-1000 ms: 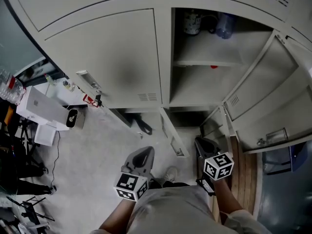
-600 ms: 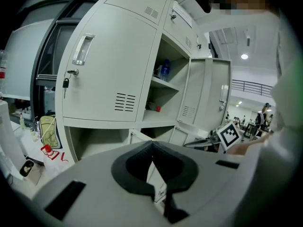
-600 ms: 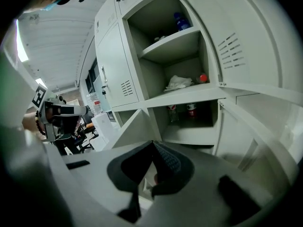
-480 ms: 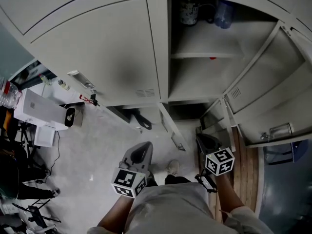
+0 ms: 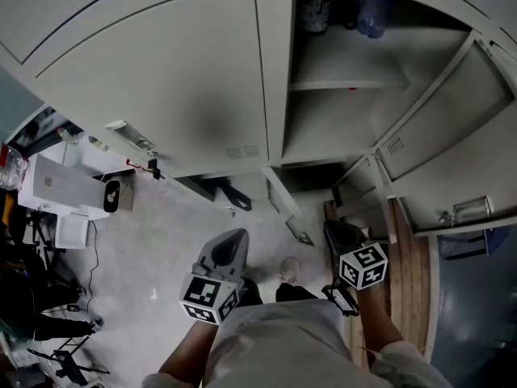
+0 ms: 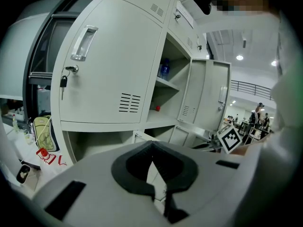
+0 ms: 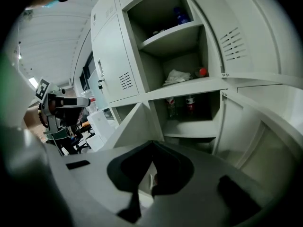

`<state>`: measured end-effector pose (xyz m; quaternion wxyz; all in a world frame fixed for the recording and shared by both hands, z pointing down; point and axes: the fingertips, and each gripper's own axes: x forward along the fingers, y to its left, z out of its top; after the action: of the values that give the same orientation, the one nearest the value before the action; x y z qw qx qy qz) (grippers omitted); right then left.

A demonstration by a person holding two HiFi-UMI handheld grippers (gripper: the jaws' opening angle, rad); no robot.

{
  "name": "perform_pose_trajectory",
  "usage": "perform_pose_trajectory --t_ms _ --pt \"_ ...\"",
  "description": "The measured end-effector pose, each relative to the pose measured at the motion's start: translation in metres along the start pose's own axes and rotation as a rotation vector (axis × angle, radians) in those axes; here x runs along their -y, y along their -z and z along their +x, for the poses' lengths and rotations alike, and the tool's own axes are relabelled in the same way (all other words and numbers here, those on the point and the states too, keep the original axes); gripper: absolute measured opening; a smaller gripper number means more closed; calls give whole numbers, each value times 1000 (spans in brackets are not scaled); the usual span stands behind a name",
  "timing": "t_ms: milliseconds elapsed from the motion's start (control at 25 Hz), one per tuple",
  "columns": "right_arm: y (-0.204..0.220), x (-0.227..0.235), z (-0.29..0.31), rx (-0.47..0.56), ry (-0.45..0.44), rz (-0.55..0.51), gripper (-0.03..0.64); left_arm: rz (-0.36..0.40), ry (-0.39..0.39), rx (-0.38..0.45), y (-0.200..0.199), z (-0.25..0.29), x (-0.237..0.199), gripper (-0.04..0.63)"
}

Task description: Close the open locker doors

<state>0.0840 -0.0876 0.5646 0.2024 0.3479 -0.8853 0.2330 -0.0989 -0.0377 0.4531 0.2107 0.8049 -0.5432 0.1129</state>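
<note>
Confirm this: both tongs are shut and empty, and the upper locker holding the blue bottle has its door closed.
One thing is wrong: that door is open, not closed. The head view shows it swung out to the right, with the blue bottle in plain sight on the top shelf. The rest holds: the left tongs and right tongs are both shut and empty.

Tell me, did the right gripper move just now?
No, hardly. The right gripper still hangs just right of the low open door, near its free end, with about the same gap as before.
</note>
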Motion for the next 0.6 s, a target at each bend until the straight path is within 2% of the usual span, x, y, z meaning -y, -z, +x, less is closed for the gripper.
perform_pose_trajectory --t_ms 360,600 --pt "8 -13 1 -21 5 -1 28 -9 20 -2 4 -2 -6 14" --pt "12 -30 5 -43 -25 -20 28 -15 20 -2 6 -6 -11 14"
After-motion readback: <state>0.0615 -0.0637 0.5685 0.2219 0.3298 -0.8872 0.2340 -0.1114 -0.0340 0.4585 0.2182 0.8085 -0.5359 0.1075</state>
